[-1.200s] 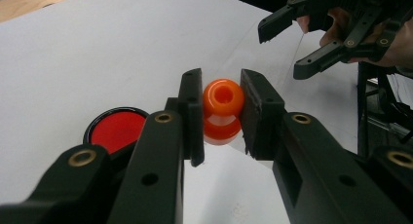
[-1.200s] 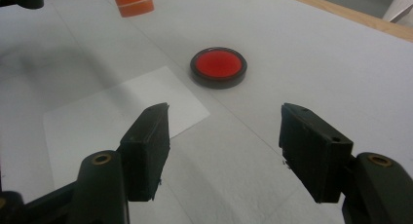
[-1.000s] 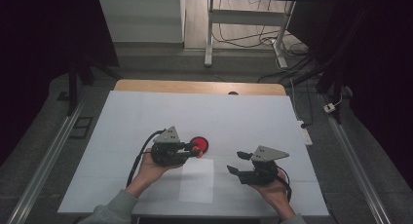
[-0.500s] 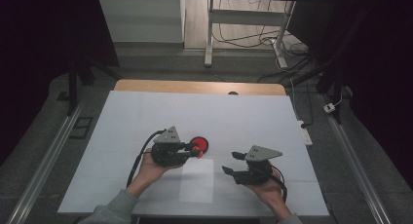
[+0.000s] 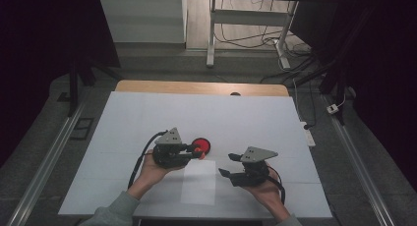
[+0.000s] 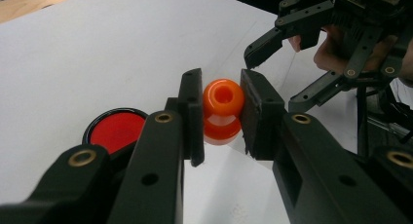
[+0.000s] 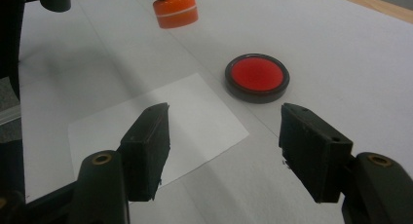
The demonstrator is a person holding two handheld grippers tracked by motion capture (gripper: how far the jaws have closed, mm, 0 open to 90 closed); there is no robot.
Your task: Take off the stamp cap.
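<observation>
A person's left gripper (image 6: 220, 112) clamps a small orange plastic stamp with a rounded knob handle (image 6: 222, 109), holding it just above the white-covered desk (image 5: 147, 118) near a round black ink pad with a red centre (image 7: 256, 77). The right gripper (image 7: 224, 136) hangs empty, its jaws spread wide over a white sheet of paper (image 7: 146, 131) lying flat on the desk. In the high view, the ink pad sits just beyond the left gripper, with the paper between the two hands.
</observation>
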